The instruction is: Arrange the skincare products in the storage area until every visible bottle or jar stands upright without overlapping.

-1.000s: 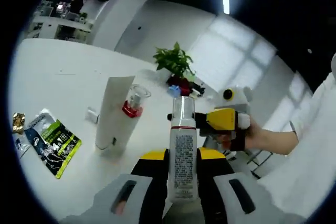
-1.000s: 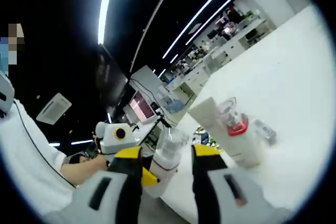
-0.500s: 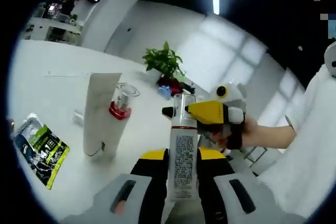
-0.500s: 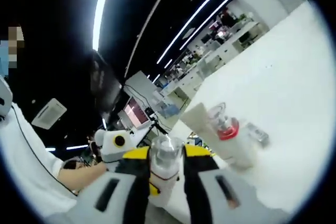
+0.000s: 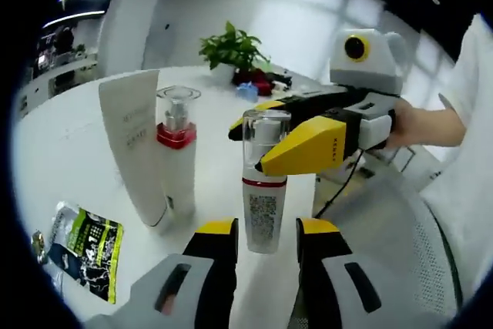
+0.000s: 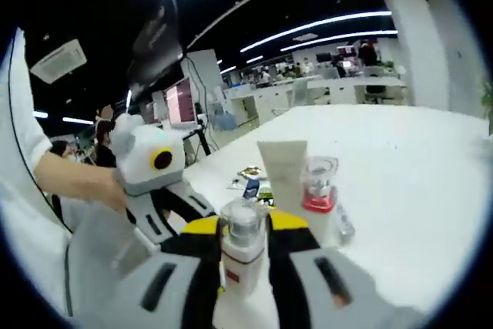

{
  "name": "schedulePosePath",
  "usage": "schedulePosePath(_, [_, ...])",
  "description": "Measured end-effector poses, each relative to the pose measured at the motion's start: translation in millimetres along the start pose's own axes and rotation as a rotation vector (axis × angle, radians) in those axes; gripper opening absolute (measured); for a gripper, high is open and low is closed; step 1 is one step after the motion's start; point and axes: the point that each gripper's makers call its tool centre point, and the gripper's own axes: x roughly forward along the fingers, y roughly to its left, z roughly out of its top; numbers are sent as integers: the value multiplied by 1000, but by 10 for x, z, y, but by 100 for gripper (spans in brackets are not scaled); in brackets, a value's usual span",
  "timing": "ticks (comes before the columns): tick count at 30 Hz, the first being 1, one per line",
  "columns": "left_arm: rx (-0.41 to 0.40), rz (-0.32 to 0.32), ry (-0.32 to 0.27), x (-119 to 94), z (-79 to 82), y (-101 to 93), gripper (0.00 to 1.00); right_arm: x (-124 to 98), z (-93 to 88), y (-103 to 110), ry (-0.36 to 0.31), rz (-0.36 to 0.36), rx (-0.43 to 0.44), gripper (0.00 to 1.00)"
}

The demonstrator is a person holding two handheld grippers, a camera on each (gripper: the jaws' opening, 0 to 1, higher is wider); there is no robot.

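A slim white bottle (image 5: 263, 190) with a clear cap and a red band stands upright between my left gripper's (image 5: 266, 229) jaws, which are open with a gap on each side. From the right, my right gripper (image 5: 260, 132) is shut on the bottle's clear cap. In the right gripper view the same bottle (image 6: 242, 256) sits clamped in the right gripper (image 6: 245, 223), and the left gripper (image 6: 185, 206) reaches in from the left. A white tube (image 5: 132, 144) stands on its cap beside a red-collared pump bottle (image 5: 176, 148).
A green sachet (image 5: 91, 246) lies flat on the white table (image 5: 69, 136) at the lower left. A potted plant (image 5: 229, 44) and small items sit at the far edge. A person's hand (image 5: 420, 125) holds the right gripper.
My left gripper has let go of the bottle and its jaws have spread. The right gripper has shut on the bottle's cap. Both views have tilted down toward the table.
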Motion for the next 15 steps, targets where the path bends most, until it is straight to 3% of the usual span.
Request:
schedulePosePath(3, [47,26,38,81,-83,75,22,41,-63,-18,13,-26,-20,22])
schedulePosePath(9, [99,50,52,198,-116,204,17,76,-151,-119,4,-84,-15,22])
schedulePosePath(15, [197,55,75,322,-173,310,17,93,-252,-187,36,-123,-55,22])
